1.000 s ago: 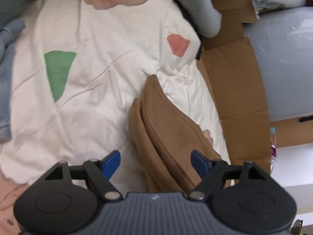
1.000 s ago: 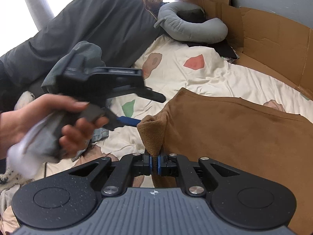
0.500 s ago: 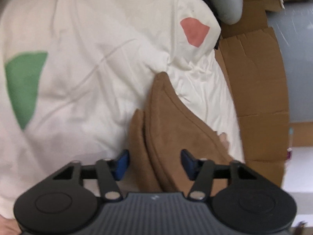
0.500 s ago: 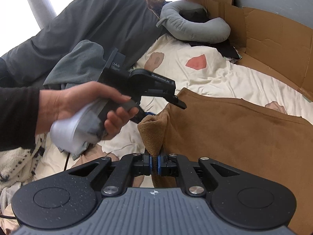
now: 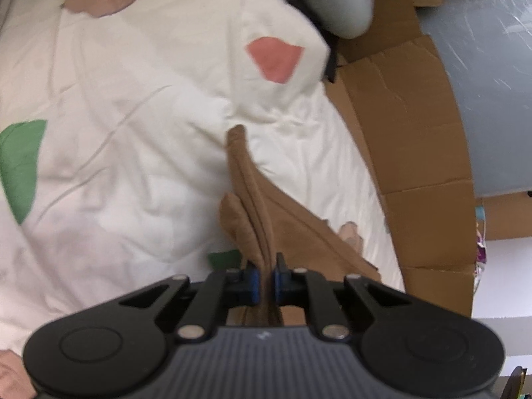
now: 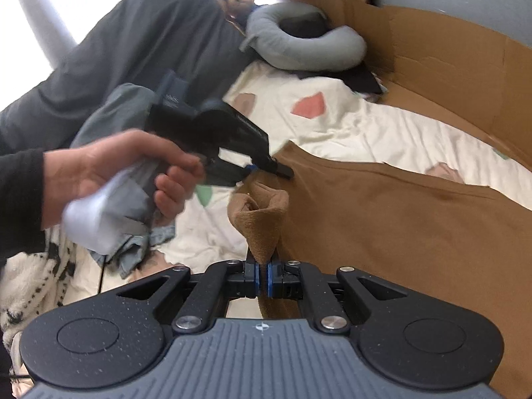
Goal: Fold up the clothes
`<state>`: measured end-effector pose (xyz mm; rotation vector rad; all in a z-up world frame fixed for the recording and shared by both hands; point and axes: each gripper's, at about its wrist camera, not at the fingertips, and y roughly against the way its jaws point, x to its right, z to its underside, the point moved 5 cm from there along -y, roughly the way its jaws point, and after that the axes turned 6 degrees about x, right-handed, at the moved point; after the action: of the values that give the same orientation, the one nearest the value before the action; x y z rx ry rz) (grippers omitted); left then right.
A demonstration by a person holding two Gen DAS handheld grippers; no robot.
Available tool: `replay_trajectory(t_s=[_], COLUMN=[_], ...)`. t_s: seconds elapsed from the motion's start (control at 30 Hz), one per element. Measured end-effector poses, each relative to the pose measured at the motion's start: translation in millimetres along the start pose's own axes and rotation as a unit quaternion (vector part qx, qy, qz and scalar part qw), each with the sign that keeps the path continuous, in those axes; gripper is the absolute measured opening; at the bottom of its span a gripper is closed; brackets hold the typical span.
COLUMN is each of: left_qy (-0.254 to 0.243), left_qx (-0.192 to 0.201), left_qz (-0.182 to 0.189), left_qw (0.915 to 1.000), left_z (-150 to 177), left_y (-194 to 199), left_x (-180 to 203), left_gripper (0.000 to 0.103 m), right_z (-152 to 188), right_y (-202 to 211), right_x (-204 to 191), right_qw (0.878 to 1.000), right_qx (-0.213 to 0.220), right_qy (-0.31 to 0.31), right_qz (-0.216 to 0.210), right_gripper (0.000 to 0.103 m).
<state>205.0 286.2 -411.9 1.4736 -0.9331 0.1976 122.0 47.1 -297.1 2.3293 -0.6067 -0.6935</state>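
Note:
A brown suede-like garment point(image 6: 399, 226) lies spread on a white bedsheet with coloured patches point(image 6: 349, 126). My right gripper point(image 6: 262, 281) is shut on a bunched corner of it near the bottom of the right wrist view. In the left wrist view the brown garment point(image 5: 256, 206) rises as a folded ridge, and my left gripper point(image 5: 265, 282) has its jaws closing on that edge, blue pads point(image 5: 252, 282) pressing the cloth. The right wrist view shows the left gripper point(image 6: 266, 169) in a person's hand point(image 6: 116, 169), its tips at the garment's far corner.
Brown cardboard point(image 5: 405, 126) lines the bed's right side against a grey wall. A grey U-shaped pillow point(image 6: 309, 46) and a dark grey duvet point(image 6: 149, 43) lie at the head. Blue denim point(image 6: 136, 249) and a fluffy spotted fabric point(image 6: 26, 282) lie at the left.
My left gripper moved in over the garment's folded edge and its jaws went from wide open to closed on the cloth. The right gripper kept its grip on the corner.

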Motion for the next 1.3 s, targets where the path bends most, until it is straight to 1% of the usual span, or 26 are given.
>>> replay_trajectory(t_s=[0.1, 0.2, 0.33, 0.5, 0.63, 0.7, 0.87, 0.9, 1.03, 1.17, 1.3], left_qy=[0.003, 0.007, 0.012, 0.004, 0.009, 0.003, -0.012, -0.023, -0.028, -0.077, -0.119], left_qx=[0.007, 0.011, 0.018, 0.019, 0.021, 0.02, 0.017, 0.014, 0.007, -0.005, -0.012], left_qz=[0.004, 0.009, 0.012, 0.014, 0.018, 0.018, 0.008, 0.003, 0.004, -0.008, -0.009], left_qw=[1.0, 0.9999, 0.9997, 0.9997, 0.9996, 0.9996, 0.9998, 0.9996, 0.9996, 0.997, 0.9928], left_z=[6, 11, 12, 11, 12, 13, 18, 20, 32, 47, 61], left_y=[0, -3, 4, 11, 12, 13, 14, 13, 9, 1, -4], left_x=[19, 35, 52, 67, 73, 78, 97, 104, 128, 155, 182], left_gripper=[0.008, 0.008, 0.008, 0.008, 0.008, 0.008, 0.008, 0.008, 0.008, 0.008, 0.008], right_z=[-4, -9, -20, -34, -38, -38, -26, -22, -4, 12, 29], right_y=[5, 11, 14, 21, 31, 38, 59, 63, 79, 91, 102], right_x=[-1, 2, 10, 12, 20, 23, 43, 47, 66, 86, 106], right_qw=[0.999, 0.998, 0.997, 0.994, 0.991, 0.99, 0.992, 0.992, 0.992, 0.994, 0.993], right_qx=[-0.028, -0.047, -0.059, -0.069, -0.077, -0.071, -0.05, -0.049, -0.044, -0.028, -0.011], right_qy=[0.033, 0.042, 0.042, 0.078, 0.089, 0.096, 0.084, 0.081, 0.054, 0.018, -0.013], right_qz=[-0.002, -0.008, -0.013, -0.043, -0.061, -0.069, -0.083, -0.086, -0.103, -0.108, -0.12], right_gripper=[0.003, 0.003, 0.003, 0.003, 0.003, 0.003, 0.003, 0.003, 0.003, 0.003, 0.002])
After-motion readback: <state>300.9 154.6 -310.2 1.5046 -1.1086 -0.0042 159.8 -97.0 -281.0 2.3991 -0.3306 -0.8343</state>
